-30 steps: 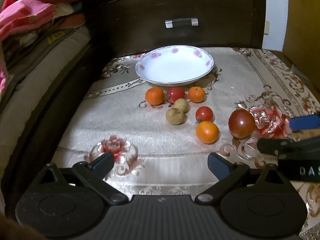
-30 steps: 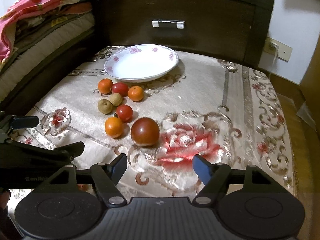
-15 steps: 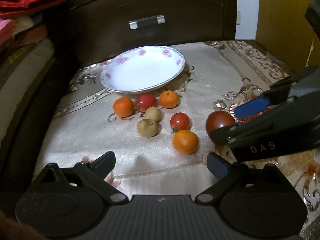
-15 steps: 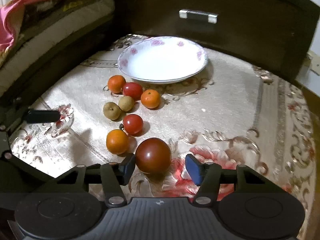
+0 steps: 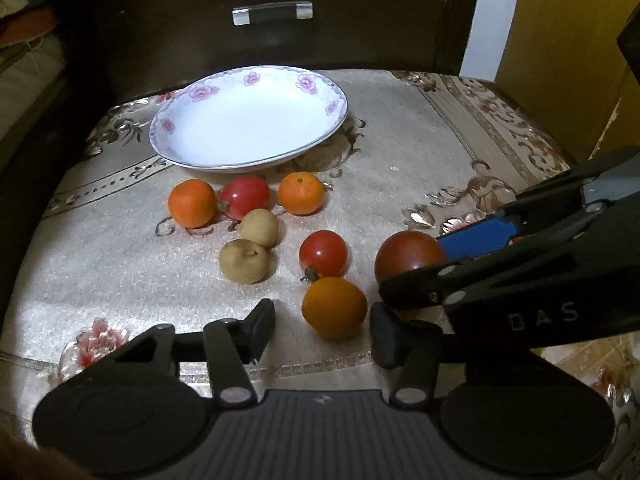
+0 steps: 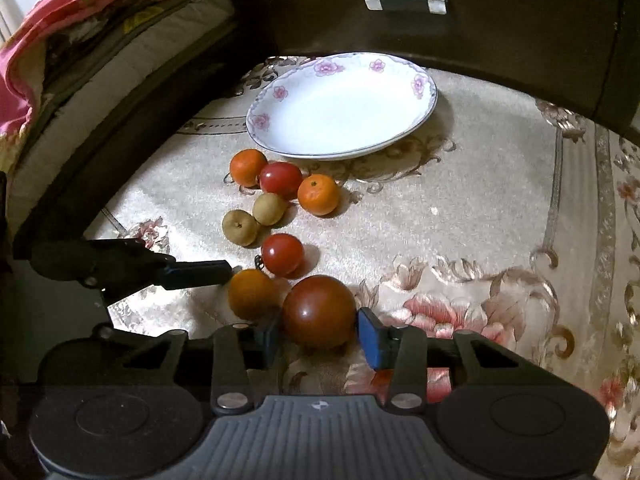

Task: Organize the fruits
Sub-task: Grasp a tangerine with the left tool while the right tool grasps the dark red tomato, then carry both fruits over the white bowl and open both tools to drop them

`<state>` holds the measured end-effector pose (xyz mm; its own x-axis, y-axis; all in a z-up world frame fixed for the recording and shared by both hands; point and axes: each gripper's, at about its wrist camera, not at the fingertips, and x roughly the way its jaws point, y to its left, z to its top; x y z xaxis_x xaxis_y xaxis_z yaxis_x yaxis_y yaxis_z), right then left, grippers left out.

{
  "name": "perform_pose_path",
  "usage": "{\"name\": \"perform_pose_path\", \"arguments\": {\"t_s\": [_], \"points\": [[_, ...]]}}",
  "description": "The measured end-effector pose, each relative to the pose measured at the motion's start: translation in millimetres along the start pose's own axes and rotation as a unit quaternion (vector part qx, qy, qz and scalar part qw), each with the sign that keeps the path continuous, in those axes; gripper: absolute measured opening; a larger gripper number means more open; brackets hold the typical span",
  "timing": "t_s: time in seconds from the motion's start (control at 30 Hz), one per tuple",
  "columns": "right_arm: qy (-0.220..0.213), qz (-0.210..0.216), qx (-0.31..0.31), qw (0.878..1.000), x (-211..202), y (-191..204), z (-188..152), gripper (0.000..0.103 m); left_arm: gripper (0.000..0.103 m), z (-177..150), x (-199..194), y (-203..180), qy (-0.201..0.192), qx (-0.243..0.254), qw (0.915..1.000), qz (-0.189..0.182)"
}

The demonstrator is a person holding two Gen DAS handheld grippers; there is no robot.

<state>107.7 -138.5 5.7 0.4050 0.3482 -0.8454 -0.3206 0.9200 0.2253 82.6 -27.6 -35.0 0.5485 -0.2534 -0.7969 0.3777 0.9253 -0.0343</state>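
Left wrist view: since half a second ago the left gripper (image 5: 322, 330) has advanced and narrowed around the orange fruit (image 5: 334, 308), jaws still apart, neither pad clearly touching. The right gripper (image 5: 448, 268) crosses from the right, bracketing the dark tomato (image 5: 410, 256). Beyond lie a red tomato (image 5: 323, 253), two brown fruits, more oranges and the empty floral plate (image 5: 248, 120) on the embroidered cloth (image 5: 420, 140). Right wrist view: the right gripper (image 6: 318, 338) has closed in; its pads flank the dark tomato (image 6: 319, 311), the left pad touching, the blue one just beside. The orange fruit (image 6: 253, 294) sits against the tomato.
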Motion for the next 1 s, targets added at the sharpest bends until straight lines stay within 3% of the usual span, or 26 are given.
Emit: {"name": "perform_pose_path", "arguments": {"t_s": [0.1,0.17,0.33,0.7,1.0], "points": [[0.000,-0.003,-0.001,1.000,5.3,-0.7,3.4,0.040,0.056,0.9,0.1,0.5,0.002,0.005,1.0000,-0.002],[0.005,0.012,0.014,1.000,4.1,-5.0,5.0,0.035,0.053,2.6,-0.1,1.9,0.005,0.006,1.0000,-0.007],[-0.003,0.002,0.017,1.000,-7.0,-9.1,0.5,0.035,0.039,6.6,0.4,0.0,0.011,0.014,0.9997,-0.017],[-0.021,-0.014,0.029,0.999,-18.9,-14.3,4.2,0.035,0.039,14.0,-11.2,1.7,0.008,0.010,0.9999,0.002],[-0.044,-0.031,0.017,0.998,-20.5,-4.2,29.3,0.035,0.039,49.1,-16.9,24.7,-0.023,0.006,0.9997,0.006]]}}
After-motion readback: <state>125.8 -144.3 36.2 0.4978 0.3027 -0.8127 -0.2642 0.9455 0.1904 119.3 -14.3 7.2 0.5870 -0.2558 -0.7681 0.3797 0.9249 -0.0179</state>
